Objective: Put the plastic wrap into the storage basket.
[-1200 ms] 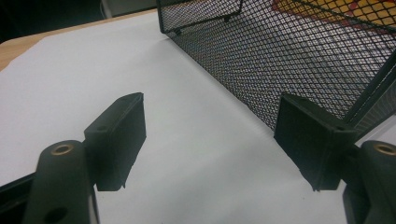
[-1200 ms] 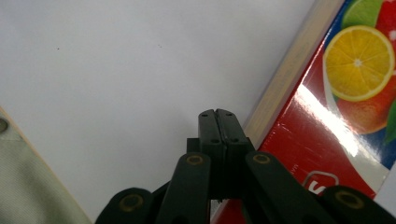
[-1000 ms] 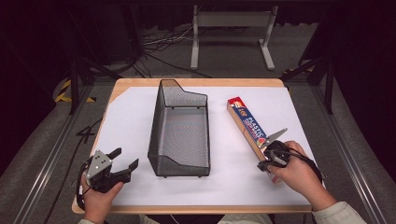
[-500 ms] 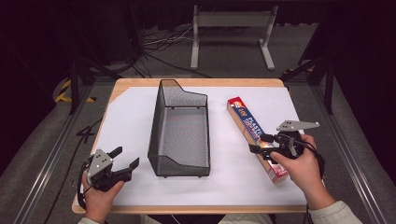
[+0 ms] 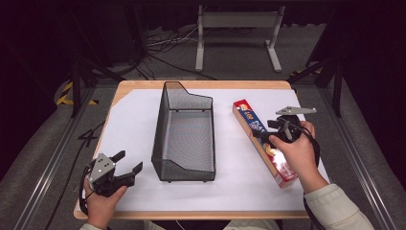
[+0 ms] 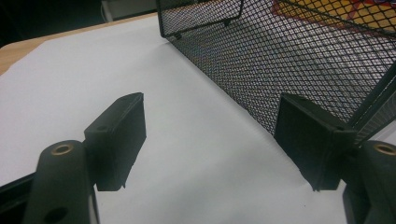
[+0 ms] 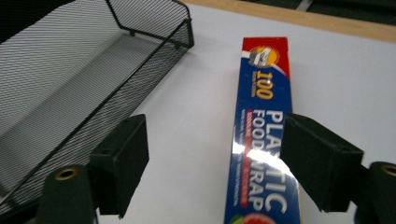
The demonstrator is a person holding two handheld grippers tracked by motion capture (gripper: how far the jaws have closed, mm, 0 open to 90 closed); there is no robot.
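Observation:
A long plastic food wrap box [image 5: 253,129] lies on the white sheet, right of a black wire mesh basket [image 5: 184,132]. My right gripper [image 5: 265,130] hovers over the middle of the box and points left. Its jaws have just been opening and now stand open. In the right gripper view the box [image 7: 264,140] lies below the right gripper [image 7: 215,163], and the pads do not touch it. My left gripper [image 5: 129,160] is open near the front left corner, beside the basket [image 6: 280,56]. Nothing sits in the left gripper [image 6: 210,140].
The white sheet [image 5: 134,124] covers most of the wooden table [image 5: 143,85]. The basket [image 7: 70,70] has nothing inside it. Metal rails and a stand frame lie beyond the table's edges on the dark floor.
My right gripper has lifted and moved from the box's near end toward its middle, and its jaws have spread apart. The left gripper has stayed put.

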